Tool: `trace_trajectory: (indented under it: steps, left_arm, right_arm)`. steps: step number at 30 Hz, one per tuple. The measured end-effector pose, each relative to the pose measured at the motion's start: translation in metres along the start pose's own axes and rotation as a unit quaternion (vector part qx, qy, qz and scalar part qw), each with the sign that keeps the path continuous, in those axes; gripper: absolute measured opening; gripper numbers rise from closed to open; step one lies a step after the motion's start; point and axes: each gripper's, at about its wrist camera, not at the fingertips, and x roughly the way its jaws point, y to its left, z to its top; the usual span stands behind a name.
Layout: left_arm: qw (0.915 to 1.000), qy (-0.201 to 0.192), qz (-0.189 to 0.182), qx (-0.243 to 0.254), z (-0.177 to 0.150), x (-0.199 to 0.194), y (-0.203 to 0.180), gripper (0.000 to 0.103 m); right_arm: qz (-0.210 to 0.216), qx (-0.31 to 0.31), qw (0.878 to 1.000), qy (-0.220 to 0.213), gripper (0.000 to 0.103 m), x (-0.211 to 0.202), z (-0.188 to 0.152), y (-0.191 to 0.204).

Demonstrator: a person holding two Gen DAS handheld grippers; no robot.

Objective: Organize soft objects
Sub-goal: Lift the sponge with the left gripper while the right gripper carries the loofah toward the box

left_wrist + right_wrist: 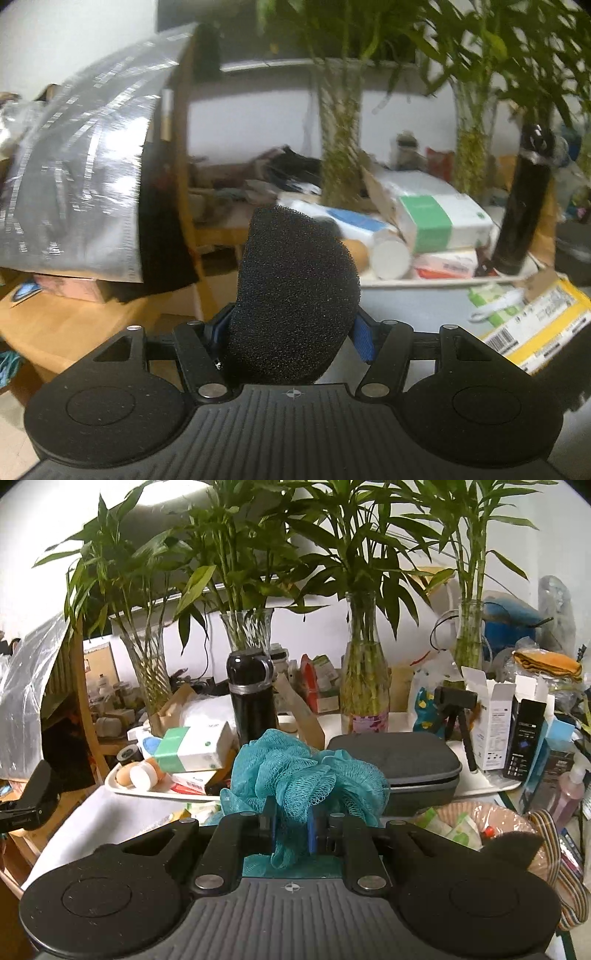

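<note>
The left gripper point(291, 328) is clamping a black foam sponge point(295, 291) between its jaws; the sponge is bulging up and out of the grip, filling the middle of the left wrist view. Beyond it, from left to right, a silvery plastic sheet point(81, 177) is draping over a wooden frame, a white tray point(443, 282) is holding a green-and-white box point(439, 218) and a white cylinder lying on its side point(391, 253), and a black flask point(524, 199) is standing upright at the tray's right end. A yellow-and-white printed package point(532, 325) is lying in front of the tray.

The right gripper point(291, 829) is pinching a teal mesh bath pouf point(303, 775), its jaws nearly together on the netting, with most of the pouf spilling forward past the fingers. Behind it, left to right, are the same tray point(122, 788), the black flask point(251, 698), glass vases of lucky bamboo point(364, 679), and a grey zippered case point(399, 760). At lower right, a woven basket point(546, 849) is sitting near the gripper.
</note>
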Motion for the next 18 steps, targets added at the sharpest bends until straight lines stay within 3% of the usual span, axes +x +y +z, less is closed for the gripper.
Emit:
trace_trajectory:
  steps: [7, 18]
  left_arm:
    - [0.9982, -0.018, -0.002, -0.057, 0.008, -0.028, 0.014, 0.062]
    - [0.9949, -0.081, -0.058, -0.014, 0.034, -0.132, 0.006, 0.062]
  right_arm:
    - [0.009, -0.019, 0.999, -0.029, 0.017, -0.026, -0.001, 0.013]
    - [0.064, -0.032, 0.994, -0.086, 0.017, -0.110, 0.005, 0.035]
